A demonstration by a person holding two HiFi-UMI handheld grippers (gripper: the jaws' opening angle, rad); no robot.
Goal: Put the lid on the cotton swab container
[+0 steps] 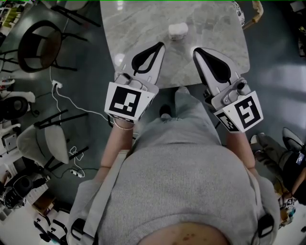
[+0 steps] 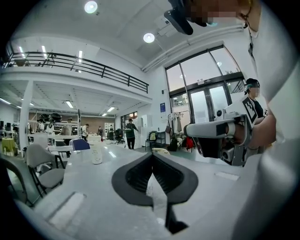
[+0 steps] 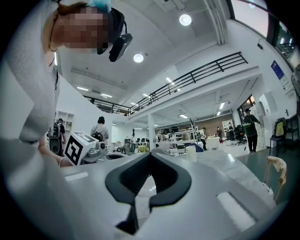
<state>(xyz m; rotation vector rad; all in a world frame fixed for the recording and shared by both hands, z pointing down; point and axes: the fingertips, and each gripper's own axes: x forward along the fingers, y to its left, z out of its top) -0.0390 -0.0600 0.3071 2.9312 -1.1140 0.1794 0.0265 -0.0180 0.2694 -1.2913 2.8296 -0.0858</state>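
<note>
The white cotton swab container (image 1: pixel 178 31) stands upright near the far edge of the marble table (image 1: pixel 143 28), and its top looks closed. It also shows small in the left gripper view as the container (image 2: pixel 96 157) and in the right gripper view as the container (image 3: pixel 191 151). My left gripper (image 1: pixel 160 46) hovers over the table's near edge, shut and empty, short of the container. My right gripper (image 1: pixel 196 50) hangs beside it, also shut with nothing held. Both point level towards the table's far side, with the container between and beyond their tips.
A black round chair (image 1: pixel 40 45) and a grey chair (image 1: pixel 48 143) stand on the dark floor to the left, with a white cable (image 1: pixel 67 98) trailing between them. A wicker piece (image 1: pixel 256 12) sits past the table's far right corner.
</note>
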